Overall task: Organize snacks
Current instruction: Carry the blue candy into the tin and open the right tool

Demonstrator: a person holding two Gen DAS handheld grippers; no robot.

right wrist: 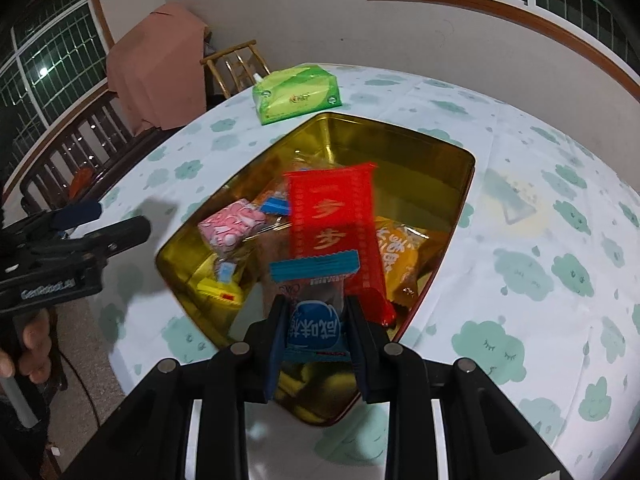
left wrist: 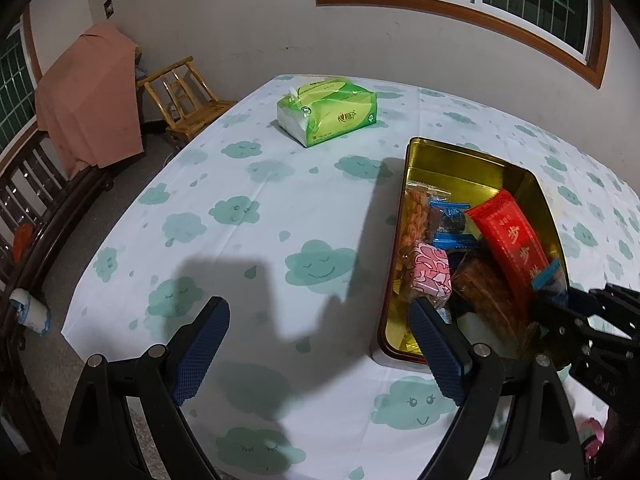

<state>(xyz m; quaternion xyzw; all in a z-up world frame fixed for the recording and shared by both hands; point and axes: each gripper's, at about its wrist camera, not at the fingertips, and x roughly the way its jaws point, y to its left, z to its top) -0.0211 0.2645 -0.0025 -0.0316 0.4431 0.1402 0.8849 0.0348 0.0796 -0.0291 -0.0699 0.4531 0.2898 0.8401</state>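
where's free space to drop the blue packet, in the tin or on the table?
Gold tin: far end is bare, beyond the red packet. Near end is crowded around the pink packet. Tablecloth is bare between tin and tissue pack. Right gripper holds the blue packet.

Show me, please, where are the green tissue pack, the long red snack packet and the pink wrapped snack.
green tissue pack [left wrist: 328, 114]: left wrist view, on its top face.
long red snack packet [right wrist: 332, 220]: right wrist view, on its printed front.
pink wrapped snack [left wrist: 430, 274]: left wrist view, on its patterned wrapper.
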